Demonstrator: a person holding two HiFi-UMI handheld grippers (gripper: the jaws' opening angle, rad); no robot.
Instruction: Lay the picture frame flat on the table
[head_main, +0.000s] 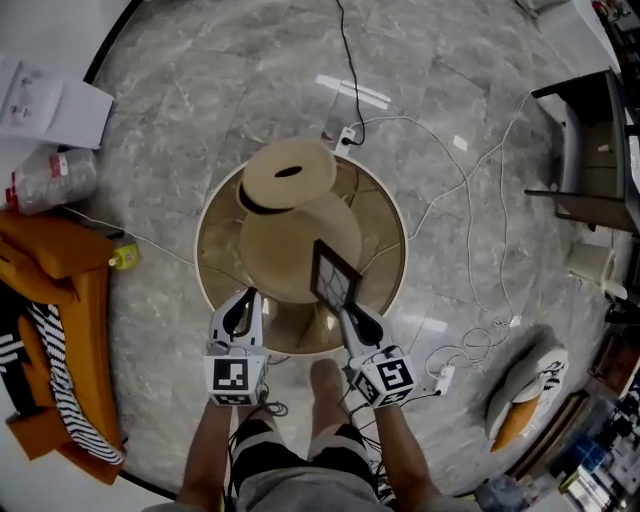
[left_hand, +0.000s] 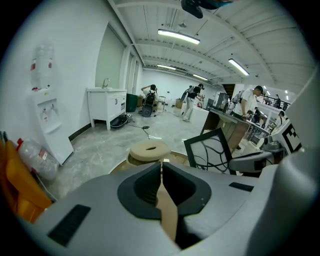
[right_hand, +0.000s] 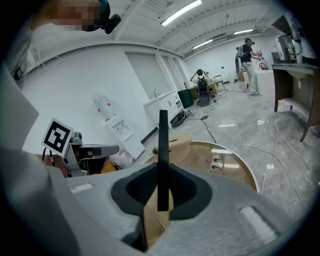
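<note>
The black picture frame (head_main: 335, 275) stands upright over the near right part of the round glass-topped table (head_main: 392, 215). My right gripper (head_main: 343, 310) is shut on its lower edge. In the right gripper view the frame (right_hand: 163, 150) shows edge-on between the jaws. The left gripper view has the frame (left_hand: 210, 149) to its right, with a pale picture of dark curved lines. My left gripper (head_main: 240, 316) hovers at the table's near left rim, shut with nothing in it (left_hand: 161, 172).
A tan hat-shaped object (head_main: 290, 205) fills the middle of the table. White cables (head_main: 470, 190) and a power strip (head_main: 443, 378) lie on the marble floor. An orange cloth (head_main: 55, 300) is at the left and a dark desk (head_main: 590, 150) at the right.
</note>
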